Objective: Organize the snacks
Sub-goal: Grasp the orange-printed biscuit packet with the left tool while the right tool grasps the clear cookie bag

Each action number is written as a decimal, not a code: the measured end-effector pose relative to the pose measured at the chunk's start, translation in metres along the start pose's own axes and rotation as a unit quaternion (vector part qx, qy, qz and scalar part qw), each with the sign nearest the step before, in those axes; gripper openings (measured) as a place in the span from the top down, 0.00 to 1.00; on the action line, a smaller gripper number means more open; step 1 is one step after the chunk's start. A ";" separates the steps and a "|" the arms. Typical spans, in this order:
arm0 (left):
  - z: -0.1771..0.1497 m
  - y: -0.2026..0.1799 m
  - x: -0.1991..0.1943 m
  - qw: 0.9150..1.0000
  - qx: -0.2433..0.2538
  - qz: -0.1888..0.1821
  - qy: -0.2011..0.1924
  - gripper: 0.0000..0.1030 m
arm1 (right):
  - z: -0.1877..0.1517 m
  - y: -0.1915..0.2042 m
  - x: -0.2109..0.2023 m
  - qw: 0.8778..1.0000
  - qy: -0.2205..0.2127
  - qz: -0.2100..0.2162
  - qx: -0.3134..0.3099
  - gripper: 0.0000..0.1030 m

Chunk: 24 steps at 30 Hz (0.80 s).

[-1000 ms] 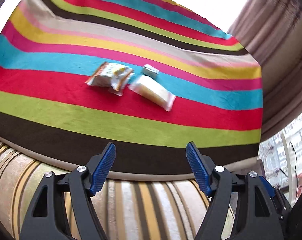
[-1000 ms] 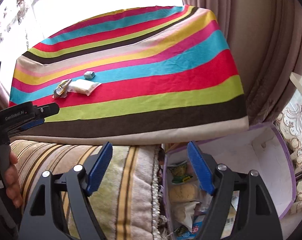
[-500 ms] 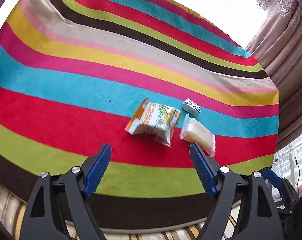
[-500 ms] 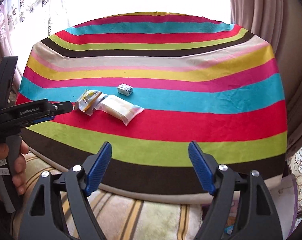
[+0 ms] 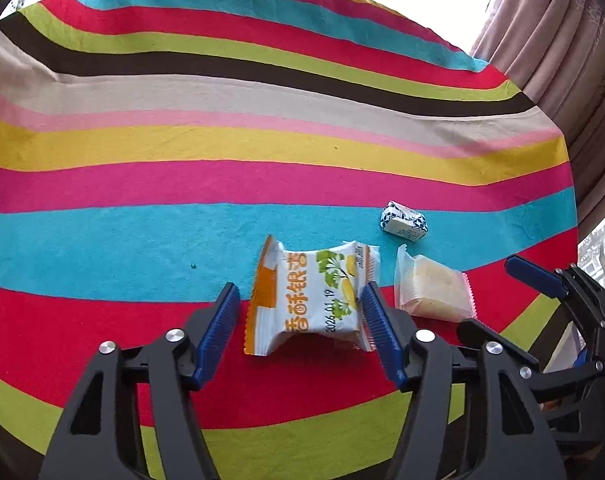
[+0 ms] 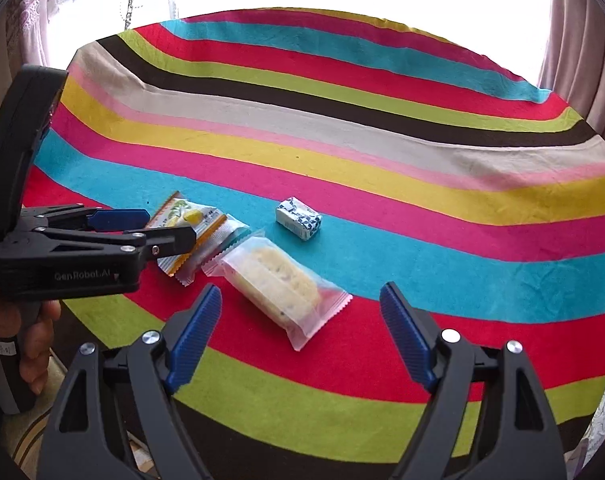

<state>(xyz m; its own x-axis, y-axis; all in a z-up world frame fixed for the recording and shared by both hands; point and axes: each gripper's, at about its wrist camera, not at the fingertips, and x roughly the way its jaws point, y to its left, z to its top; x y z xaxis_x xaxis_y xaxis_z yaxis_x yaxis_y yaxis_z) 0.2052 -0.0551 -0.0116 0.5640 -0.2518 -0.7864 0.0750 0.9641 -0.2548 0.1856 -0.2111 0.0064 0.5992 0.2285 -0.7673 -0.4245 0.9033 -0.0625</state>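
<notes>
Three snacks lie on the striped tablecloth (image 5: 142,184). A white and orange packet (image 5: 310,300) with a ginkgo print lies between the fingers of my open left gripper (image 5: 298,320); the right pad (image 5: 378,328) is close to its edge. A clear packet with a pale cake (image 5: 432,290) lies to its right, and a small blue-and-white wrapped block (image 5: 404,222) behind that. In the right wrist view my open right gripper (image 6: 298,316) hovers over the near end of the clear cake packet (image 6: 278,284). The left gripper (image 6: 142,228), the orange packet (image 6: 190,220) and the block (image 6: 298,218) show there too.
The striped cloth (image 6: 342,140) covers the whole table. Beige curtains (image 5: 562,40) hang at the right, with a bright window behind the table. The table's near edge with a brown stripe (image 6: 302,428) lies below my right gripper.
Both grippers have moved forward from beyond the table's edge to low over the snacks. The left now straddles the orange packet, the right is at the clear cake packet. The snacks have not moved.
</notes>
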 end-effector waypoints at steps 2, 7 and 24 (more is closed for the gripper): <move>-0.001 0.003 -0.001 1.000 -0.006 -0.005 -0.009 0.51 | 0.003 0.001 0.010 1.000 0.007 0.001 -0.003 0.21; -0.006 0.023 -0.008 0.999 -0.042 0.000 -0.034 0.54 | 0.009 0.003 0.029 1.000 0.020 0.010 -0.003 0.21; -0.007 0.055 -0.017 0.992 -0.105 0.012 -0.064 0.55 | 0.009 0.000 0.042 0.999 0.028 0.028 0.027 0.55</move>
<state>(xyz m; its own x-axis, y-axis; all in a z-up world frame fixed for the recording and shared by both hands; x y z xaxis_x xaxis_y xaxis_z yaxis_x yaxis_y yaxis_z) 0.1941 0.0018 -0.0164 0.6651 -0.2031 -0.7186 -0.1042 0.9276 -0.3587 0.2168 -0.1980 -0.0201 0.5362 0.2606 -0.8028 -0.4181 0.9082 0.0156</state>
